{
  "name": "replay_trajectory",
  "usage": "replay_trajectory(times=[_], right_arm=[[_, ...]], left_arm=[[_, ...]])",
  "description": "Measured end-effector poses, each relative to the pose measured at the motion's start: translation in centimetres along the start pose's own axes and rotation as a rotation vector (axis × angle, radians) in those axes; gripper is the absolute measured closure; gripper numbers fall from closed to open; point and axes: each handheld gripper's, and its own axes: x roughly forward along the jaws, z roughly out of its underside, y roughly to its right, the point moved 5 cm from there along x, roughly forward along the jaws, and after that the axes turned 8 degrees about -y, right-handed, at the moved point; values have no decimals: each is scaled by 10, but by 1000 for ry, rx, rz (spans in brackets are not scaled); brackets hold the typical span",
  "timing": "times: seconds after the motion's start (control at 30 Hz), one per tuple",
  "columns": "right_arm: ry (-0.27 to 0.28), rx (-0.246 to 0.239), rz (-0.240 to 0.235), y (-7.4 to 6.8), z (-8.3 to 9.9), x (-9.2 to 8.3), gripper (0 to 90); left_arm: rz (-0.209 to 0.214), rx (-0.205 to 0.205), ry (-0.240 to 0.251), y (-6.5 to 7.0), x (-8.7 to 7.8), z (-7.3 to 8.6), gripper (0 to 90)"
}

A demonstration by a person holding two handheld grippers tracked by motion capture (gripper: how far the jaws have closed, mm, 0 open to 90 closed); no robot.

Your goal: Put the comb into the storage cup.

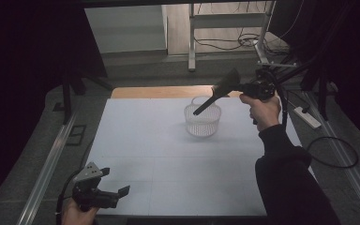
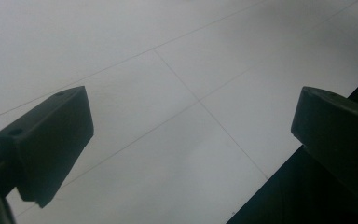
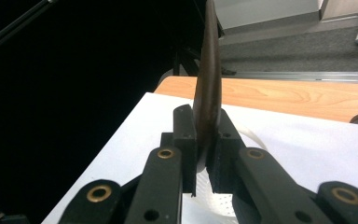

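A dark brown spatula (image 1: 225, 84) hangs over a white mesh basket (image 1: 202, 123) at the back of the table. Its handle slants down to the basket's rim and its broad blade points up and right. My right gripper (image 1: 238, 87) is shut on the spatula near the blade. In the right gripper view the pads (image 3: 186, 135) pinch the thin spatula (image 3: 208, 84) edge-on, with basket mesh (image 3: 219, 205) below. My left gripper (image 1: 116, 181) rests at the near left corner, open, with bare white sheet between its fingers (image 2: 51, 140).
The white sheet (image 1: 168, 154) covers the table, with a strip of wood (image 1: 159, 92) showing at its far edge. Dark drapes flank both sides. A metal stand (image 1: 192, 42) and cables lie on the floor beyond. A power strip (image 1: 308, 117) sits to the right.
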Motion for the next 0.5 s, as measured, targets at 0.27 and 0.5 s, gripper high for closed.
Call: replay_trajectory(times=[0.27, 0.5], right_arm=[[2, -4, 28, 6, -4, 6, 835], [-18, -11, 49, 11, -1, 17, 835]], left_arm=[[-2, -10, -7, -1, 1, 0, 0], [-3, -6, -9, -1, 1, 0, 0]])
